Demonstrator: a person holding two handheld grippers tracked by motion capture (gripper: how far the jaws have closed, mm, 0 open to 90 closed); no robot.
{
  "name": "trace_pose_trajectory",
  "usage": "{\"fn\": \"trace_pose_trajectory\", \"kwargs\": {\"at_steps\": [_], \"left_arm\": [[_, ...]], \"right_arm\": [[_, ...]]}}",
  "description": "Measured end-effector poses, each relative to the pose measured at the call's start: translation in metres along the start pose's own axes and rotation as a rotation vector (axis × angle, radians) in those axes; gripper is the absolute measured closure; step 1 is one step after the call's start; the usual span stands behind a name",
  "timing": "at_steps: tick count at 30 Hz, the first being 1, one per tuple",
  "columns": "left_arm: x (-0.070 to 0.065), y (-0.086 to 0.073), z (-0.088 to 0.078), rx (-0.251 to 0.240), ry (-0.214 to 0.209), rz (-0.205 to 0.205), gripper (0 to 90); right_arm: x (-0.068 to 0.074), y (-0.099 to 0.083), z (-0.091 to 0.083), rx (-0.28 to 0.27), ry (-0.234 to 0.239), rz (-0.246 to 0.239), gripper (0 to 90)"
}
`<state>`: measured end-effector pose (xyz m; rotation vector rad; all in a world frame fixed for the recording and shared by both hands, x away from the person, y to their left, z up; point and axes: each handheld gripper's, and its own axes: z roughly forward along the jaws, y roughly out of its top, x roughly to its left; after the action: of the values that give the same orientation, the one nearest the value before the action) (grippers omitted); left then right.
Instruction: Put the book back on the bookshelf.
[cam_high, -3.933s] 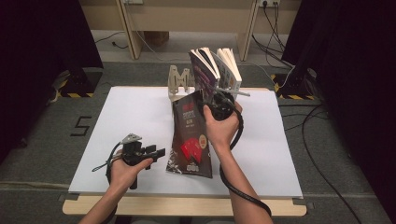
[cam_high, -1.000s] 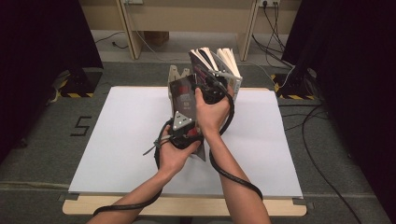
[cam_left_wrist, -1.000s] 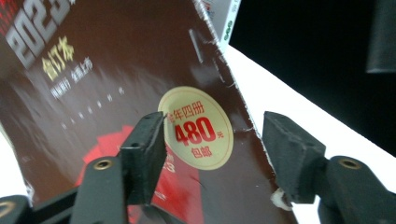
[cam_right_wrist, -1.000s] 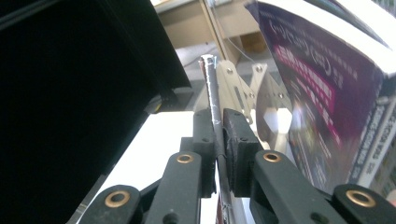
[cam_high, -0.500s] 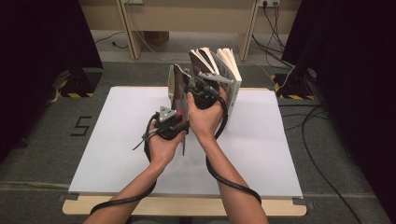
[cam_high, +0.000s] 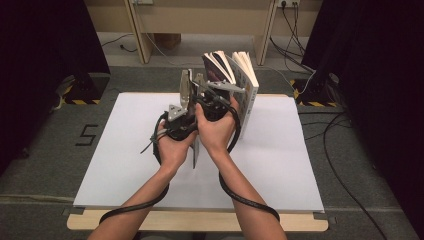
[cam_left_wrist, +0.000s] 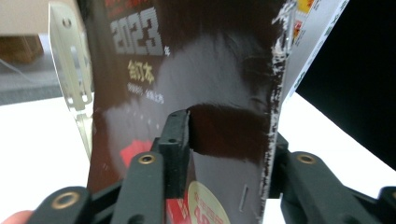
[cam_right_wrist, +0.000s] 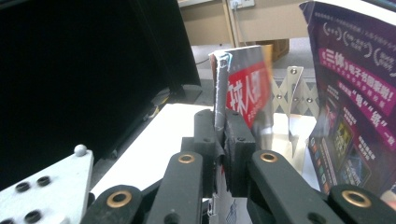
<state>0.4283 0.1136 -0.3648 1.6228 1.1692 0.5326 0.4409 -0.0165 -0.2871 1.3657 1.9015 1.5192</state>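
A glossy dark magazine with red lettering stands upright on edge, and my right gripper is shut on that edge. In the high view the right gripper holds it just in front of the metal book rack. My left gripper sits beside it on the left. Its jaws have just been closing and straddle the magazine. In the left gripper view one finger lies close against the cover; the other is partly hidden behind the worn edge. The left gripper is still open.
Several books stand in the rack at the back centre of the white table, one with a purple back cover. The rack's folding metal arms rise just left of the magazine. Cables trail from both grippers over the front edge.
Both hands have carried the magazine away from me to the rack, and it has gone from tilted to upright. The left gripper's jaws have narrowed around it.
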Motion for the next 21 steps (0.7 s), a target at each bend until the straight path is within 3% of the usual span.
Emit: {"fn": "trace_pose_trajectory", "kwargs": {"at_steps": [4,9,13,18,21], "left_arm": [[0.002,-0.004,-0.003,0.016,0.033,0.004,71.0],[0.005,-0.009,-0.007,-0.007,0.050,-0.013,73.7],[0.009,-0.009,-0.007,-0.015,0.022,-0.074,70.1],[0.009,-0.010,-0.005,-0.019,0.019,-0.040,64.9],[0.008,-0.011,-0.005,-0.008,0.023,-0.020,68.6]], "right_arm": [[0.006,-0.005,0.004,0.001,0.012,-0.058,85.3],[0.015,-0.007,0.008,0.016,0.022,-0.094,85.3],[0.017,-0.007,0.010,0.010,0.030,-0.097,85.9],[0.017,-0.006,0.008,0.011,0.034,-0.101,86.3],[0.015,-0.007,0.009,0.013,0.035,-0.086,86.2]]}}
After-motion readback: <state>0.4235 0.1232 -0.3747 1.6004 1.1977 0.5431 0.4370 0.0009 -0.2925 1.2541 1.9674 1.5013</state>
